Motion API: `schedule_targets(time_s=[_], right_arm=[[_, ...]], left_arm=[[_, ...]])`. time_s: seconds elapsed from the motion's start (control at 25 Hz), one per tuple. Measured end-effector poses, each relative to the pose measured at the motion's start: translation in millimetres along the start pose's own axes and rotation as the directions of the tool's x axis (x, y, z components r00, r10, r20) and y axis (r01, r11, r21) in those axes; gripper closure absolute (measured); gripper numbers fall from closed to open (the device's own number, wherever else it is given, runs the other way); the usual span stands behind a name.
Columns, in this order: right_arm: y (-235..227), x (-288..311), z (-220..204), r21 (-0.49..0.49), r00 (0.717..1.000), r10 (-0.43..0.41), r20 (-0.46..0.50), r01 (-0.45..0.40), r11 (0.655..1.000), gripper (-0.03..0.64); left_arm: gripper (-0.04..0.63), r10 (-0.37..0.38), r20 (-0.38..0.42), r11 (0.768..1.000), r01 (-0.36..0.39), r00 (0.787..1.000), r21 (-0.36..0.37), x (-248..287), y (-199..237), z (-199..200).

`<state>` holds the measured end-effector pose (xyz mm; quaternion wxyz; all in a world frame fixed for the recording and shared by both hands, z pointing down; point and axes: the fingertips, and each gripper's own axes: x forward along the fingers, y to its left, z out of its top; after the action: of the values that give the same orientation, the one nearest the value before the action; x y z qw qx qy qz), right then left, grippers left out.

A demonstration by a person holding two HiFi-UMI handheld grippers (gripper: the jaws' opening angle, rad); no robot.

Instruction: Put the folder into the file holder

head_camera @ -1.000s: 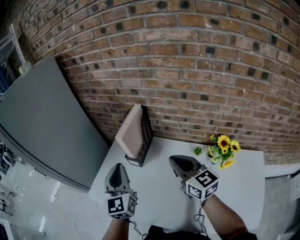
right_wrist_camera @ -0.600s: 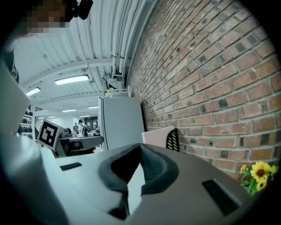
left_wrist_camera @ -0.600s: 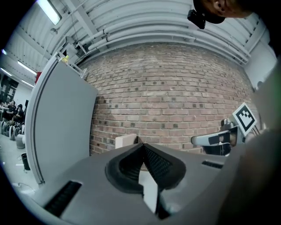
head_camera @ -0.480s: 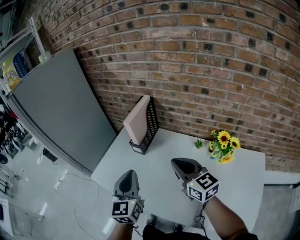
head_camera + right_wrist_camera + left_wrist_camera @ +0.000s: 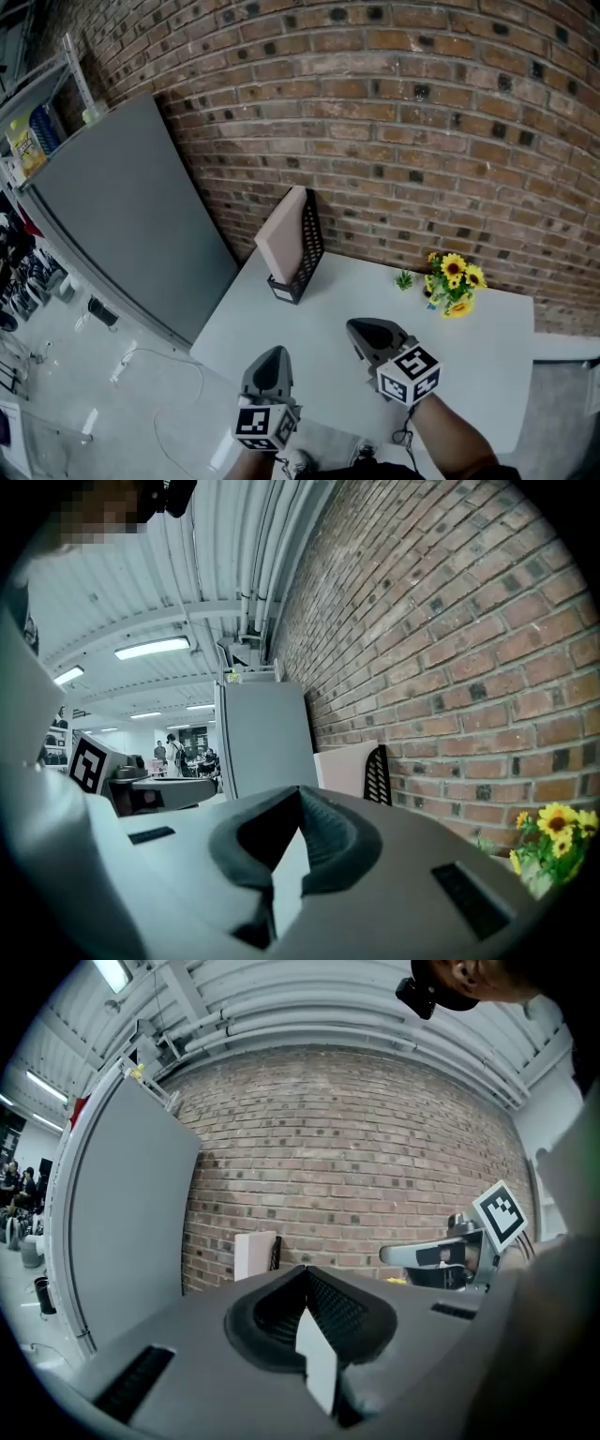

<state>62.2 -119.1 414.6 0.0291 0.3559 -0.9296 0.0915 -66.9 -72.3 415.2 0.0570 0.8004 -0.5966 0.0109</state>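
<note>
A pink folder [image 5: 284, 238] stands upright in the black mesh file holder [image 5: 309, 258] at the back left of the white table [image 5: 487, 347], by the brick wall. My left gripper [image 5: 274, 354] is shut and empty, hanging past the table's near left edge, well short of the holder. My right gripper [image 5: 359, 328] is shut and empty above the table's middle front. The left gripper view shows its shut jaws [image 5: 305, 1274], the folder [image 5: 253, 1255] far ahead and the right gripper [image 5: 417, 1253] beside them. The right gripper view shows its shut jaws [image 5: 298, 799], the folder [image 5: 345, 766] and the holder [image 5: 378, 772].
A pot of sunflowers [image 5: 455, 281] stands at the table's back right. A tall grey panel [image 5: 122, 206] leans left of the table. The brick wall [image 5: 394, 141] runs behind. A white cable [image 5: 141, 366] lies on the floor at the left.
Both grippers have drawn back from the file holder toward the table's near edge, the left one further, now off the table's edge. Jaws stayed shut; the folder stayed in the holder.
</note>
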Motion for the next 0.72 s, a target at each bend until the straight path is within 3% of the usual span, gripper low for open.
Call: schedule_targets(time_s=[0.72], right_arm=[[64.3,24.2,-4.1,0.006,0.988,-0.158,0.002,0.157,0.988,0.614]], left_arm=[[0.589,-0.176,-0.003,0.983,0.176,0.984,-0.054,-26.7,53.7,-0.1]])
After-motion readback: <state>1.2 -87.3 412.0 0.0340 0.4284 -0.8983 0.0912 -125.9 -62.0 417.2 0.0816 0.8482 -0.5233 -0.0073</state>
